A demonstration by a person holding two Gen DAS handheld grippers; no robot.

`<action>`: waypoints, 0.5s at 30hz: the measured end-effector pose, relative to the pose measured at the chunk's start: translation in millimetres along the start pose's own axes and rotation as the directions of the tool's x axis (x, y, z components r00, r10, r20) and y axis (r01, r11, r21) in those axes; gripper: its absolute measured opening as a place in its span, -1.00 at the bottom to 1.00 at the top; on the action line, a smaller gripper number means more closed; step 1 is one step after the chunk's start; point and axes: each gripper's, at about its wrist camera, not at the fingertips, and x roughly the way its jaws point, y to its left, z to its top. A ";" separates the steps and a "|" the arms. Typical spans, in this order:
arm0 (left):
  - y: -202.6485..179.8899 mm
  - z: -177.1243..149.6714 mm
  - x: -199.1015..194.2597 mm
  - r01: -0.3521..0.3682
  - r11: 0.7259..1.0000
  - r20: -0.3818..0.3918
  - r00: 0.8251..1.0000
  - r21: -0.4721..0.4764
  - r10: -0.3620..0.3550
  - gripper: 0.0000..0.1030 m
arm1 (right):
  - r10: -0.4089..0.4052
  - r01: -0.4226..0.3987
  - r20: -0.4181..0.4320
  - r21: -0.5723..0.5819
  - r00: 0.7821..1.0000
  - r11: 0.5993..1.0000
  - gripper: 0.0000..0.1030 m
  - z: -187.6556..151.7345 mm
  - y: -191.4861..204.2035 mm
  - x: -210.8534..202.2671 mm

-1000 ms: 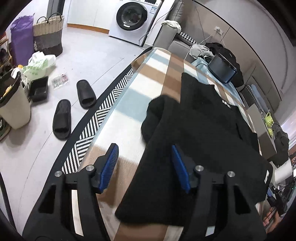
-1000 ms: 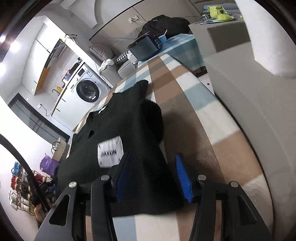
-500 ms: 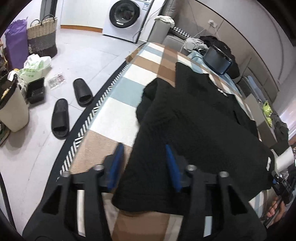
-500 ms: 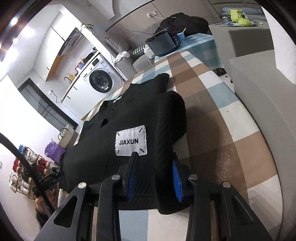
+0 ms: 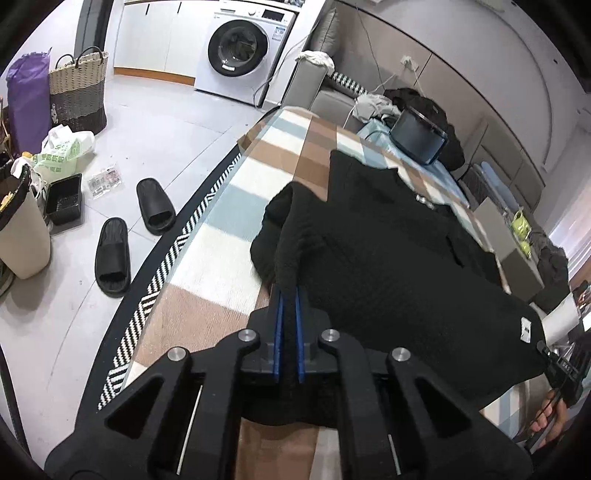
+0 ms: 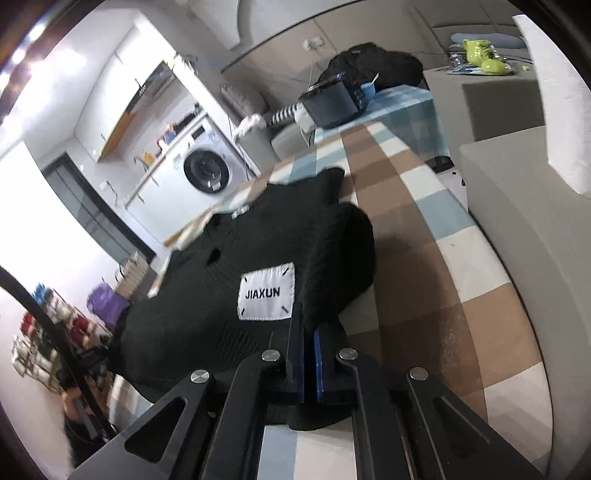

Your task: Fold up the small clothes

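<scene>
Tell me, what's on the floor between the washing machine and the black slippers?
Nothing: bare pale floor between the washing machine and slippers, in the left wrist view.

A pale tiled floor (image 5: 155, 122) is seen, with a white washing machine (image 5: 240, 51) set against white cupboards (image 5: 155, 33). A woven basket (image 5: 77, 88) and a purple bag (image 5: 27, 88) are placed near two black slippers (image 5: 112, 254). A grey sofa (image 5: 321, 92) is backed by a grey panelled wall (image 5: 480, 66). A checked cloth (image 5: 229, 206) is spread over the table.
</scene>
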 end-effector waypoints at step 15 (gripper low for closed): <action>-18.8 92.7 30.0 -0.071 0.997 0.103 0.992 0.001 0.070 -0.95 | -0.108 0.105 0.074 0.040 0.991 0.994 -0.95 70.3 9.6 36.1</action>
